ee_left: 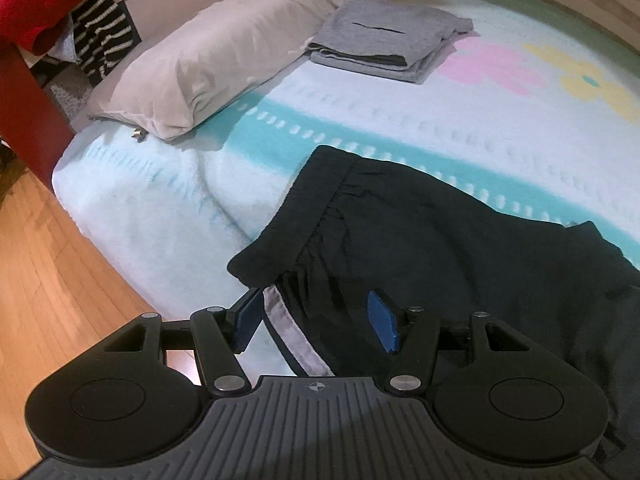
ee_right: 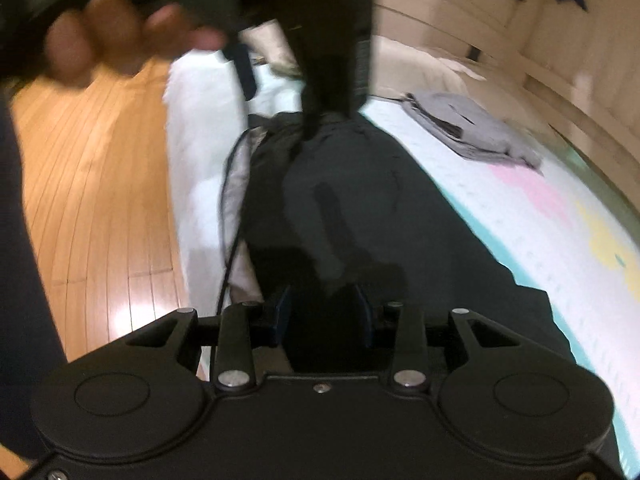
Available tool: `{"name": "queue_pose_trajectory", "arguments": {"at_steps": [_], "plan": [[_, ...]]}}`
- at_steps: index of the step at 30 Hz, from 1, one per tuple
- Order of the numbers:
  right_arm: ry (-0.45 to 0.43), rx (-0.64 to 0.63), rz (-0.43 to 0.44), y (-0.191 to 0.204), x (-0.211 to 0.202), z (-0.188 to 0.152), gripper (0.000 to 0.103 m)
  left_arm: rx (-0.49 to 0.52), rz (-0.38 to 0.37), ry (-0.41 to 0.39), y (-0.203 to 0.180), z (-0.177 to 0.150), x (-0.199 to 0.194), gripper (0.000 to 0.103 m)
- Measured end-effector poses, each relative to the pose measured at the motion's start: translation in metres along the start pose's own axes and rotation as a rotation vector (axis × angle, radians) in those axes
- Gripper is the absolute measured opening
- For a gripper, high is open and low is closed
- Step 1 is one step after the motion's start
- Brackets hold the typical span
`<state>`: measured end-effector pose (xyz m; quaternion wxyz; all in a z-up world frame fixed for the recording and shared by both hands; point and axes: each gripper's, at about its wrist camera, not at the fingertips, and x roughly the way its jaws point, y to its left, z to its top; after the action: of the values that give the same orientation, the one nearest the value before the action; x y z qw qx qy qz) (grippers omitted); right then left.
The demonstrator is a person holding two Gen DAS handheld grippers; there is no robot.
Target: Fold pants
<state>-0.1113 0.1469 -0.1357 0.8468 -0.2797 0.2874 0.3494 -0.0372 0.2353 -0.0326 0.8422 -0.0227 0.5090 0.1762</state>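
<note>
- The pants (ee_left: 460, 248) lie on the bed (ee_left: 168, 200), filling the lower right of the left wrist view, waistband toward the middle of the frame and a grey side stripe (ee_left: 280, 328) running down to the bottom centre.
- In the right wrist view, which is blurred, the pants (ee_right: 360, 216) run up the middle of the frame along the bed's edge, wood floor (ee_right: 92, 200) at left.
- Left gripper (ee_left: 316, 320): jaws apart, straddling the striped edge near the waistband; neither pad seems to press the cloth.
- Right gripper (ee_right: 324, 312): fingers part-way apart over dark cloth at bottom centre; whether they pinch it I cannot tell, the area being too dark.
- A hand (ee_right: 120, 36) on the other tool shows blurred in the upper left of the right wrist view.
- A folded grey garment (ee_left: 384, 40) lies in the upper middle of the left wrist view, beside a pillow (ee_left: 224, 52).
- Step, as I judge: the pants are flat and both tools are placing for a grasp before a fold.
- Next calls for closing on the near edge at both ends, then lifting evenly so the cloth does not bunch.
</note>
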Motion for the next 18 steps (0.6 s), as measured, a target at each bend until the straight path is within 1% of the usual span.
{"name": "queue_pose_trajectory", "arguments": {"at_steps": [4, 6, 7, 8, 10, 12, 14, 17, 18], "plan": [[-0.017, -0.072, -0.019, 0.013, 0.0, -0.006, 0.044, 0.007, -0.002, 0.003, -0.003, -0.001, 0.0, 0.056], [-0.019, -0.086, -0.029, 0.013, 0.005, -0.004, 0.041, 0.009, -0.004, 0.005, -0.005, -0.001, 0.001, 0.056], [-0.019, -0.089, -0.037, 0.012, 0.009, -0.003, 0.027, 0.01, -0.003, 0.005, -0.005, -0.001, 0.001, 0.056], [-0.017, -0.086, -0.039, 0.011, 0.009, -0.003, 0.006, 0.011, 0.0, 0.003, -0.004, -0.001, 0.001, 0.056], [0.0, -0.051, -0.021, 0.005, 0.011, 0.002, 0.004, 0.008, 0.004, -0.001, -0.003, -0.001, 0.0, 0.056], [-0.031, -0.014, -0.009, 0.001, 0.003, 0.006, 0.004, 0.001, 0.003, -0.005, -0.002, -0.001, 0.001, 0.056], [-0.049, 0.011, 0.024, 0.003, -0.009, 0.009, 0.004, -0.002, -0.005, -0.001, -0.003, -0.001, 0.002, 0.056], [-0.025, 0.042, 0.099, 0.009, -0.016, 0.008, 0.004, 0.019, -0.021, 0.018, -0.012, -0.003, 0.007, 0.056], [-0.015, 0.038, 0.107, 0.012, -0.014, 0.007, 0.004, 0.03, -0.025, 0.026, -0.015, -0.004, 0.009, 0.056]]}}
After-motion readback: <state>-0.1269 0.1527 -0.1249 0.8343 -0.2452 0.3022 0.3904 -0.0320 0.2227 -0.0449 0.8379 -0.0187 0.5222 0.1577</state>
